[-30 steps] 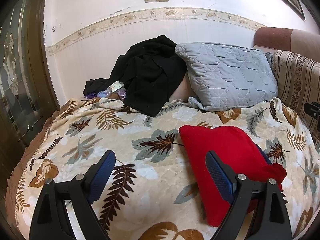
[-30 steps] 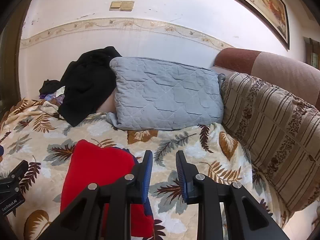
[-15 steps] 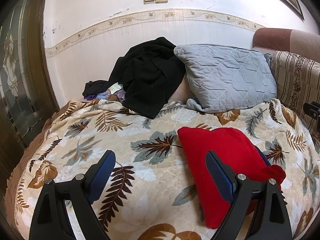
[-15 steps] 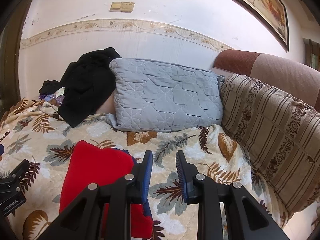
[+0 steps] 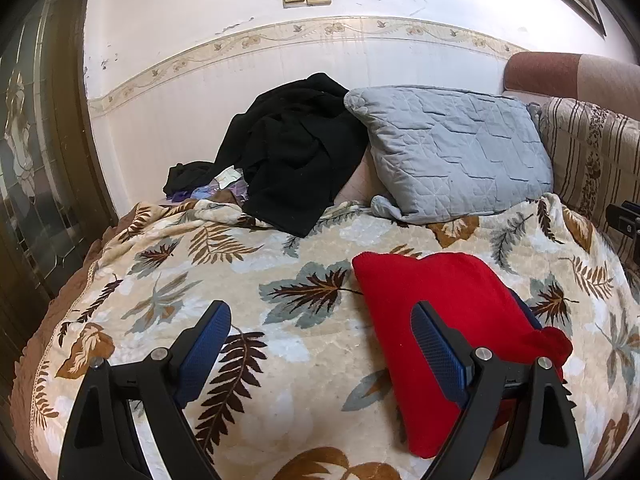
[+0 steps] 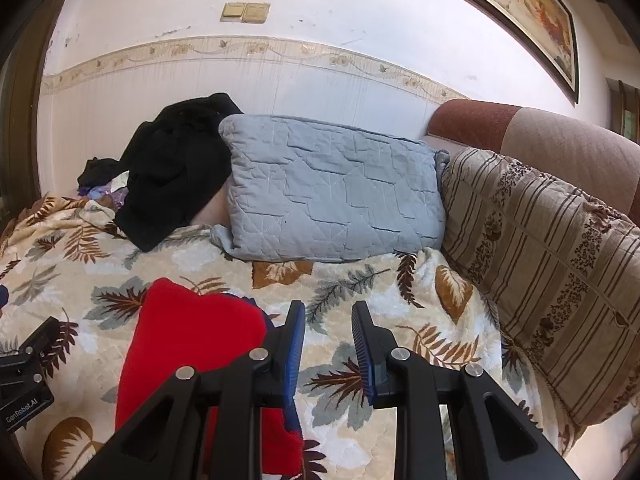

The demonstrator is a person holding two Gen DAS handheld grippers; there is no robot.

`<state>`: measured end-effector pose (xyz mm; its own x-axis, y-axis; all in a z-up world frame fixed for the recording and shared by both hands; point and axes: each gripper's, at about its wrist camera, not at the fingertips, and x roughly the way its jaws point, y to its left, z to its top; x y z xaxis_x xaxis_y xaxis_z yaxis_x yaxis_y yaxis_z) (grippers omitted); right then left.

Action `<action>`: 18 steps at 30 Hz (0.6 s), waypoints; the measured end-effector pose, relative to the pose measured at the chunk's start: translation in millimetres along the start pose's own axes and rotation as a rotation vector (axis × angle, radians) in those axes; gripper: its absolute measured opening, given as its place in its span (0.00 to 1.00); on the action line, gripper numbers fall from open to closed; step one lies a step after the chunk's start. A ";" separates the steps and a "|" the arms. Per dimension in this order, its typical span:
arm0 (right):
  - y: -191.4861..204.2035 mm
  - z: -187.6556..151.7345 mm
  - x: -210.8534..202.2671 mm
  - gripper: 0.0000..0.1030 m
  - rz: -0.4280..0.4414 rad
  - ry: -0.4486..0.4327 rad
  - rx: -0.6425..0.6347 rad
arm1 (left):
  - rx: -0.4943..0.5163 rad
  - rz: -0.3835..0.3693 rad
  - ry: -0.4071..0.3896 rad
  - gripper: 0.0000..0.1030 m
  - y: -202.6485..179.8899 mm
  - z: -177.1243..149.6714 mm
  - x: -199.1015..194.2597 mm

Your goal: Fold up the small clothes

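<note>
A red knitted garment (image 5: 444,320) lies folded flat on the leaf-patterned blanket (image 5: 200,272) that covers the bed, with a dark blue edge showing under its right side. In the left wrist view the left gripper (image 5: 320,344) hovers over the blanket with its fingers (image 5: 208,340) spread wide and nothing between them; its right finger stands in front of the garment. In the right wrist view the right gripper (image 6: 328,348) hangs just right of the garment (image 6: 192,344), its fingers (image 6: 362,340) set to a narrow gap that holds nothing. Behind the garment a grey quilted pillow (image 5: 452,152) leans toward the wall, a heap of black clothing (image 5: 292,160) touches its left side, and a striped brown cushion (image 6: 552,264) sits to its right.
</note>
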<state>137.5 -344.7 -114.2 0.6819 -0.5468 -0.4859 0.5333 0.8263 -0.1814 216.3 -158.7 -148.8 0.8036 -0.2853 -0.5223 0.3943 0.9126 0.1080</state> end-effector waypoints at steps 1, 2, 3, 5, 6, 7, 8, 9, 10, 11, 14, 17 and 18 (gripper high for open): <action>-0.8 -0.5 1.0 0.27 0.000 0.001 -0.002 | 0.001 0.000 0.001 0.89 -0.9 0.0 0.5; -1.2 -0.8 2.2 0.27 -0.001 0.002 -0.003 | 0.002 -0.001 0.004 0.89 -1.4 0.4 1.0; -1.7 -1.2 2.6 0.27 -0.003 0.003 -0.003 | 0.002 0.000 0.005 0.89 -2.4 0.3 1.4; -3.6 -2.0 3.0 0.27 -0.004 0.001 0.002 | 0.003 0.001 0.008 0.89 -3.9 0.0 2.9; -4.3 -2.0 3.5 0.27 -0.004 0.002 0.003 | 0.003 0.000 0.008 0.89 -4.7 -0.1 3.3; -5.3 -2.1 3.8 0.27 -0.005 0.003 0.004 | 0.004 -0.001 0.008 0.89 -5.2 0.1 3.6; -5.5 -2.3 3.8 0.27 -0.006 0.003 0.004 | 0.004 -0.001 0.008 0.89 -5.4 -0.1 3.8; -6.0 -2.4 4.1 0.27 -0.007 0.004 0.004 | 0.004 -0.001 0.008 0.89 -5.8 -0.1 3.9; -6.2 -2.6 4.6 0.27 -0.007 0.005 0.003 | 0.005 -0.001 0.008 0.89 -6.4 -0.1 3.8; -6.7 -2.7 5.7 0.27 -0.007 0.006 0.002 | 0.005 -0.001 0.009 0.89 -6.4 0.0 3.7; -7.7 -3.7 6.1 0.27 -0.008 0.009 0.002 | 0.006 -0.001 0.008 0.89 -7.2 0.0 4.0; -7.9 -4.2 5.9 0.27 -0.010 0.010 0.002 | 0.005 -0.001 0.010 0.89 -6.6 0.0 4.1; -8.2 -4.6 6.7 0.27 -0.010 0.012 0.002 | 0.006 0.000 0.011 0.89 -7.0 -0.1 4.5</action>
<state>135.3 -354.5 -119.9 0.6707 -0.5530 -0.4943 0.5410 0.8207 -0.1841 217.0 -166.4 -152.0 0.7985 -0.2826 -0.5315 0.3975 0.9106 0.1131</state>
